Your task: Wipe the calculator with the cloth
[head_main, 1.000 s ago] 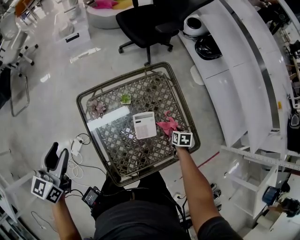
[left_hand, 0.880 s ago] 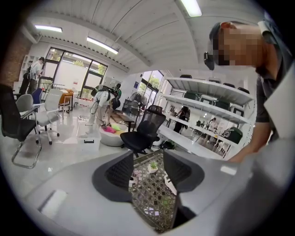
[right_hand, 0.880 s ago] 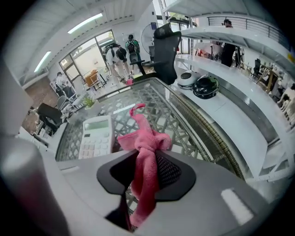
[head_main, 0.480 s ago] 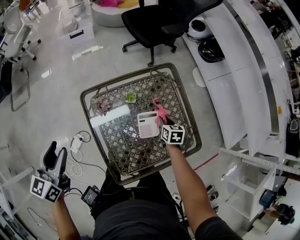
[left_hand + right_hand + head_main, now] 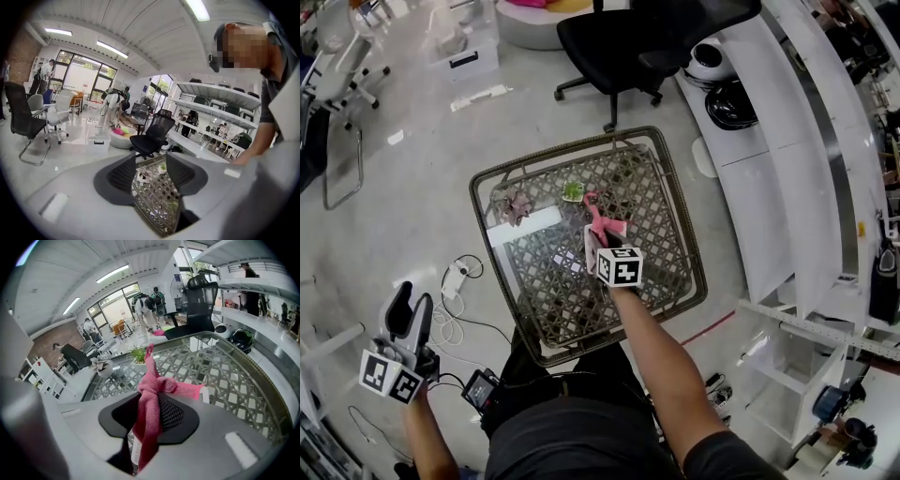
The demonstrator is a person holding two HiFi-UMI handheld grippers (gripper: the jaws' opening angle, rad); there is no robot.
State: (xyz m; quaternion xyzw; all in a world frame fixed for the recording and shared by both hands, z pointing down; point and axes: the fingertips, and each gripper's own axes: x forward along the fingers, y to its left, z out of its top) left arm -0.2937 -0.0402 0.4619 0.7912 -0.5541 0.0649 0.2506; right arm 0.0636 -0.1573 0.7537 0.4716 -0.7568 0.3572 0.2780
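Cloth [image 5: 159, 386] inside the right tool [image 5: 150, 401]

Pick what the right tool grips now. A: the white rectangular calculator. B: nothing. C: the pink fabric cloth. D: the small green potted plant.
C: in the right gripper view the pink fabric cloth is pinched between the closed jaws of the right tool, with its ends sticking out above and below them.

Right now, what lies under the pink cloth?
The calculator, on the lattice table; only an edge shows. The cloth and right tongs cover its keys.
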